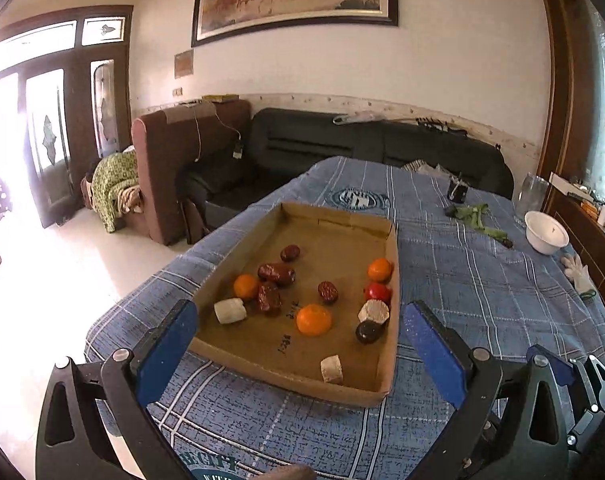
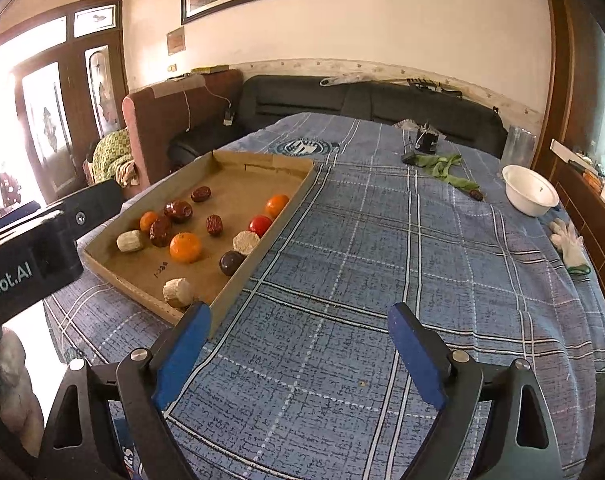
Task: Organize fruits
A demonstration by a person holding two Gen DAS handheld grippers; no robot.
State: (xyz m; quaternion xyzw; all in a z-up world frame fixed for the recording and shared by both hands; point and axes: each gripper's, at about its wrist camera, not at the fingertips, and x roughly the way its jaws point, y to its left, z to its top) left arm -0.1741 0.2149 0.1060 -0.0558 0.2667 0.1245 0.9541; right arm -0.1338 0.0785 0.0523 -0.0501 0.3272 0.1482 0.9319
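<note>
A shallow cardboard tray (image 1: pixel 386 376) lies on the blue plaid cloth and also shows in the right wrist view (image 2: pixel 238 280). In it lie three oranges (image 1: pixel 313 319), several red dates (image 1: pixel 276 273), a red tomato (image 1: pixel 378 291), a dark round fruit (image 1: pixel 368 331) and three pale chunks (image 1: pixel 230 311). My left gripper (image 1: pixel 298 344) is open and empty, hovering at the tray's near edge. My right gripper (image 2: pixel 298 356) is open and empty, over bare cloth to the right of the tray. The left gripper's body (image 2: pixel 34 248) shows at the left of the right wrist view.
A white bowl (image 2: pixel 530 189) stands at the far right of the table, a white glove (image 2: pixel 570 246) beside it. Green bean pods (image 2: pixel 446 168), a small dark device (image 2: pixel 426 140) and a clear jar (image 2: pixel 518 146) sit at the back. Sofas stand behind the table.
</note>
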